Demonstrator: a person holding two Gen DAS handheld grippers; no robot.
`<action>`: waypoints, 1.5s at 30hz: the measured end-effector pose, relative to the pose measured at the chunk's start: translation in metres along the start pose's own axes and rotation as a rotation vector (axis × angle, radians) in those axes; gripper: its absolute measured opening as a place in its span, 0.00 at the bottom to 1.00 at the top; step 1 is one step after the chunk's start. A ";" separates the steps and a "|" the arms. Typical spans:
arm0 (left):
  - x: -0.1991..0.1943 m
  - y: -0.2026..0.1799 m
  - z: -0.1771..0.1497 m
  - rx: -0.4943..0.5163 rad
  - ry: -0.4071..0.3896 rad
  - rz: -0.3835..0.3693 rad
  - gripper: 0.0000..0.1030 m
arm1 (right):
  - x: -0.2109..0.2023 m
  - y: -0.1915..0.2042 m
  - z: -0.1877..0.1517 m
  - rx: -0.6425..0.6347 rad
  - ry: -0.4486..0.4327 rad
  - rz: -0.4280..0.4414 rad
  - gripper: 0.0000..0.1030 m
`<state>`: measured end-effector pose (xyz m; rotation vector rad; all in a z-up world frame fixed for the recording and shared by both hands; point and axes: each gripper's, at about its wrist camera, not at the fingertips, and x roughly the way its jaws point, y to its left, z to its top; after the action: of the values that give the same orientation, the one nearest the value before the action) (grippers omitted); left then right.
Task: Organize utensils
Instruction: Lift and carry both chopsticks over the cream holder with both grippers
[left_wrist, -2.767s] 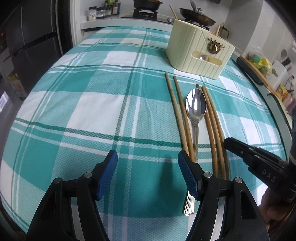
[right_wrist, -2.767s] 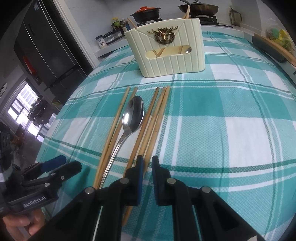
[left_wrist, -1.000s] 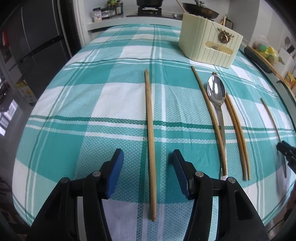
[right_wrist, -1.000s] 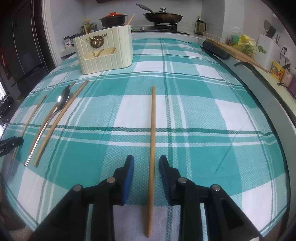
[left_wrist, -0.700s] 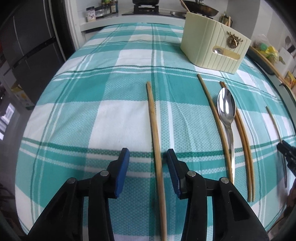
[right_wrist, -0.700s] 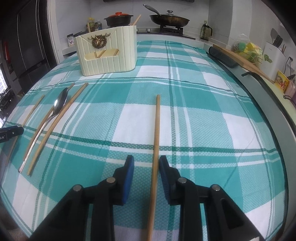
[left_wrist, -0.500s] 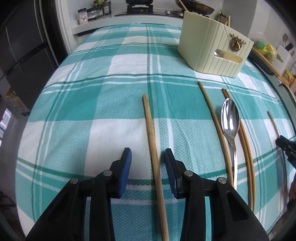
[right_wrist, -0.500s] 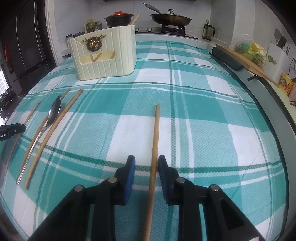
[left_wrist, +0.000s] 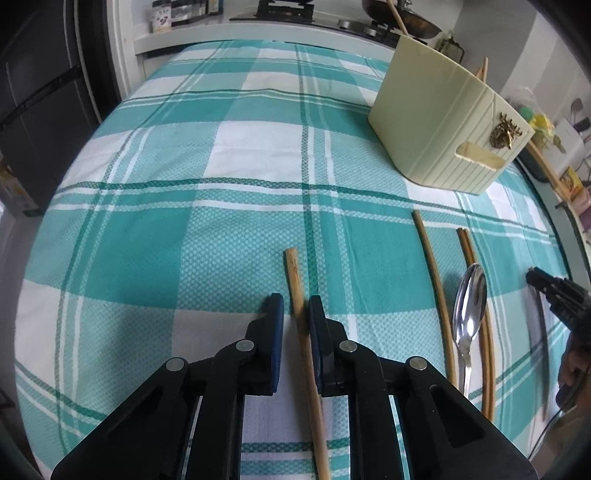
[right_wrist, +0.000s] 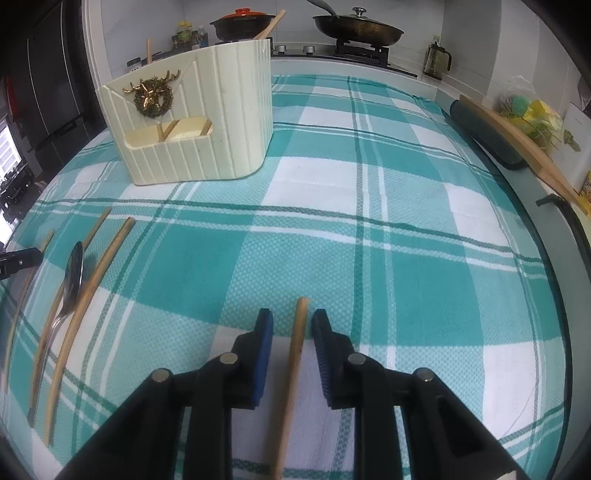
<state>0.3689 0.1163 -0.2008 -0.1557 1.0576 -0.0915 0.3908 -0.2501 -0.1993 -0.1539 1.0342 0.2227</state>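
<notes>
Each of your tools straddles one wooden chopstick lying flat on the bench's teal plaid cloth, long axis running from the near edge toward the far edge where the cream utensil holder (right_wrist: 192, 122) stands. Your left tool (left_wrist: 296, 314) has been closing: its right pad touches the left chopstick (left_wrist: 301, 325), left pad just off it, so not clenched yet. Your right tool (right_wrist: 293, 328) has been narrowing too, small gaps either side of the right chopstick (right_wrist: 295, 350). Both tools tilt steeply down. The spoon (left_wrist: 469, 314) and three more chopsticks (left_wrist: 432, 280) lie between them, parallel.
</notes>
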 end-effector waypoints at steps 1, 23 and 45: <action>0.001 0.000 0.002 0.000 -0.002 -0.001 0.12 | 0.002 0.000 0.002 -0.001 0.000 -0.001 0.16; -0.142 -0.039 0.026 0.041 -0.269 -0.067 0.04 | -0.123 0.013 0.041 0.037 -0.257 0.181 0.06; -0.257 -0.075 -0.001 0.098 -0.549 -0.104 0.05 | -0.277 0.053 0.029 -0.056 -0.603 0.201 0.06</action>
<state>0.2426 0.0805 0.0327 -0.1368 0.4965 -0.1826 0.2652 -0.2222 0.0533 -0.0268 0.4420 0.4493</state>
